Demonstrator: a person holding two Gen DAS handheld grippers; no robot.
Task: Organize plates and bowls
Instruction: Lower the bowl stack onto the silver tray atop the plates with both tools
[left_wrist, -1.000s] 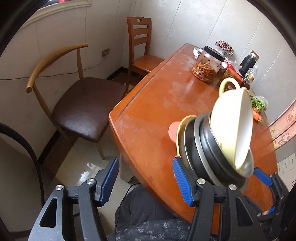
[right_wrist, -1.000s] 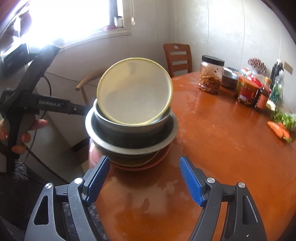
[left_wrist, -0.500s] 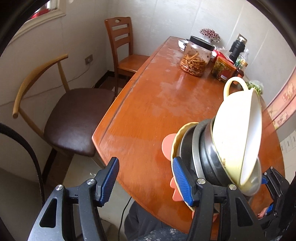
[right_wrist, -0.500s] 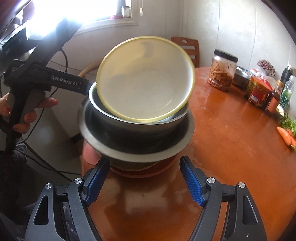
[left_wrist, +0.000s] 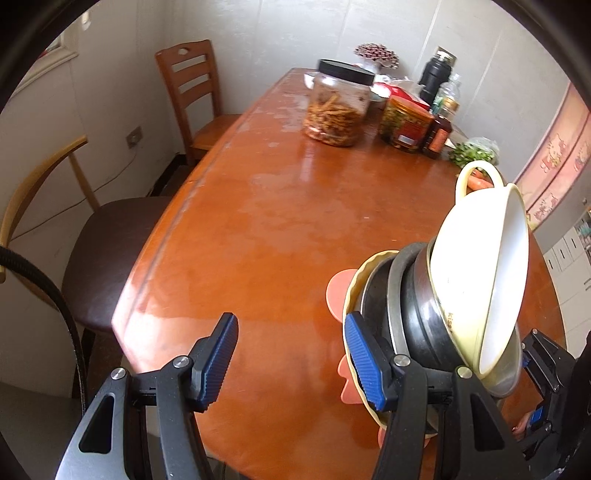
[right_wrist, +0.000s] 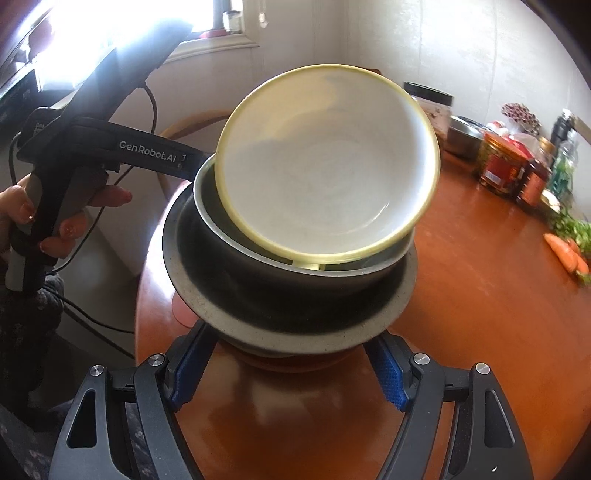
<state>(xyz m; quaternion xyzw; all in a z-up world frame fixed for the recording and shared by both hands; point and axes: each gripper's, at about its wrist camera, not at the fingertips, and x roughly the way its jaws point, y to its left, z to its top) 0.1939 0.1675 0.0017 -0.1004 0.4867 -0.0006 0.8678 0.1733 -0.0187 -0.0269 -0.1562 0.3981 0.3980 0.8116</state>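
Note:
A stack of dishes sits on the near end of the orange table (left_wrist: 280, 206): a cream bowl with a handle (left_wrist: 484, 266) on top, a dark metal bowl (right_wrist: 258, 273) under it, a grey-rimmed plate (right_wrist: 295, 332), a yellow fluted plate (left_wrist: 351, 295) and a pink plate (left_wrist: 338, 291) at the bottom. My right gripper (right_wrist: 288, 373) is open, its blue pads (right_wrist: 388, 373) on either side of the stack's base. My left gripper (left_wrist: 288, 362) is open, its right pad (left_wrist: 364, 365) just beside the stack.
At the table's far end stand a big jar of snacks (left_wrist: 338, 105), a red tin (left_wrist: 404, 123), bottles (left_wrist: 439, 74), greens and carrots (right_wrist: 565, 251). Two chairs (left_wrist: 192, 88) stand left of the table. A hand holds the left gripper's handle (right_wrist: 74, 177).
Both grippers have moved in toward the stack. The right gripper's pads now flank the stack's base; the left gripper swung right over the table, next to the stack.

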